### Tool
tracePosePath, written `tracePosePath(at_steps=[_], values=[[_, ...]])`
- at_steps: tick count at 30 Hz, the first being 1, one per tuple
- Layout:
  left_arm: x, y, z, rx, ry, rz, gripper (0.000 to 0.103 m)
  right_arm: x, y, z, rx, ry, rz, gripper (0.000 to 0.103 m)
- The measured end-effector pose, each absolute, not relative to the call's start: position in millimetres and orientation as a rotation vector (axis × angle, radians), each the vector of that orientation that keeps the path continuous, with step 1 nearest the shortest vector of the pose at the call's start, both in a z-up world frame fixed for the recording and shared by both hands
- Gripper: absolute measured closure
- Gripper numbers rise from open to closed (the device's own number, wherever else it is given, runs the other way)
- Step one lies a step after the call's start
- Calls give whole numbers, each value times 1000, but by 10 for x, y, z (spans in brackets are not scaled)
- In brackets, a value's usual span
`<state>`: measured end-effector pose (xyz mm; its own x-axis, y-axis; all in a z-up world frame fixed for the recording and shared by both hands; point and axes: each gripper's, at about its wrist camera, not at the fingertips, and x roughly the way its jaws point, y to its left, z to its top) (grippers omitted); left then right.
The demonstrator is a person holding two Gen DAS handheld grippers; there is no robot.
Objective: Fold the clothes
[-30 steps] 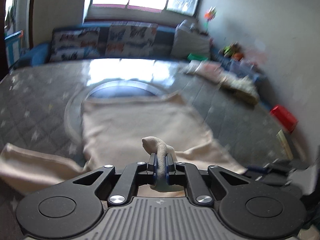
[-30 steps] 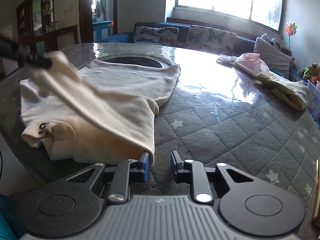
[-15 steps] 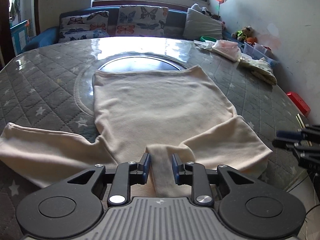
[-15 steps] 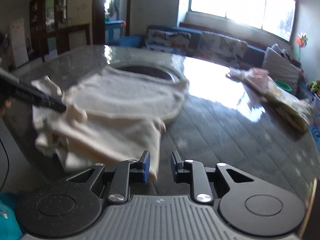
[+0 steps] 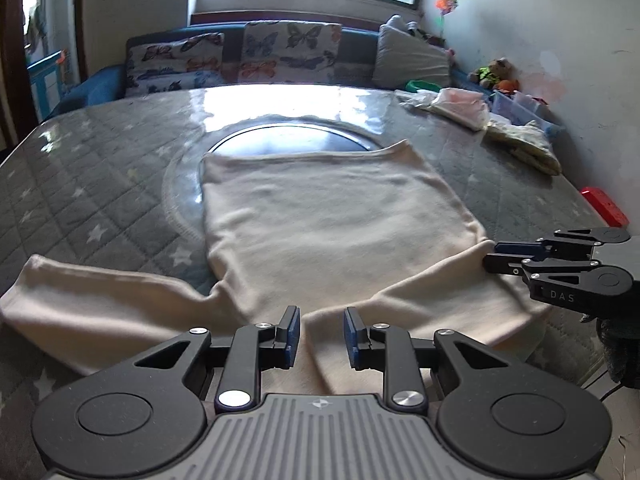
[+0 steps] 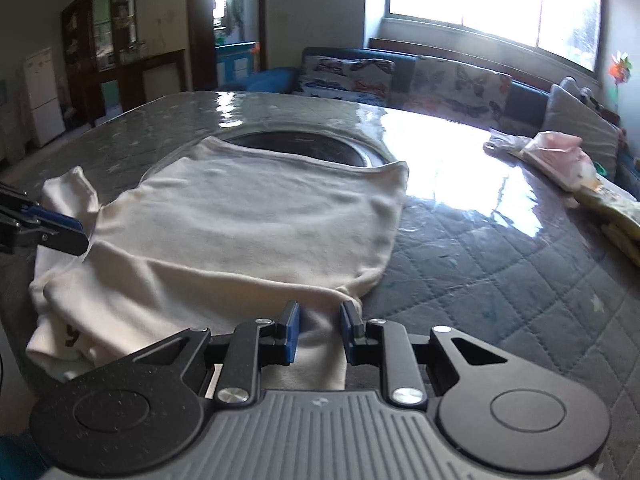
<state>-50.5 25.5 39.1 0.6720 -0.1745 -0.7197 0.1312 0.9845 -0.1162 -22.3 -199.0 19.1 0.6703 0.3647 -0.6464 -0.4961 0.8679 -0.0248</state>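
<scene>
A cream sweater lies flat on the grey quilted table, hem toward the far side. One sleeve is folded across its near part; the other sleeve stretches out to the left. My left gripper is open just above the folded sleeve's end, its pads not pressing on the cloth. In the right wrist view my right gripper is open over the sweater's near corner. It also shows at the sweater's right edge as the right gripper. The left gripper shows at the far left.
A round glass turntable sits mid-table, partly under the hem. Folded pink and yellowish clothes lie at the far right of the table. A red box sits past the right edge. A sofa with butterfly cushions stands behind.
My left gripper opened and let go of the sleeve end, which now lies flat on the sweater. My right gripper moved in over the sweater's near corner.
</scene>
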Motion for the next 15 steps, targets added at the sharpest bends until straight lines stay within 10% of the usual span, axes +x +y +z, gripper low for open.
tracePosePath(at_steps=[15], values=[[-382,154,213,-1,817,-125,78,-204,-1790,211,-213,671,522,83]])
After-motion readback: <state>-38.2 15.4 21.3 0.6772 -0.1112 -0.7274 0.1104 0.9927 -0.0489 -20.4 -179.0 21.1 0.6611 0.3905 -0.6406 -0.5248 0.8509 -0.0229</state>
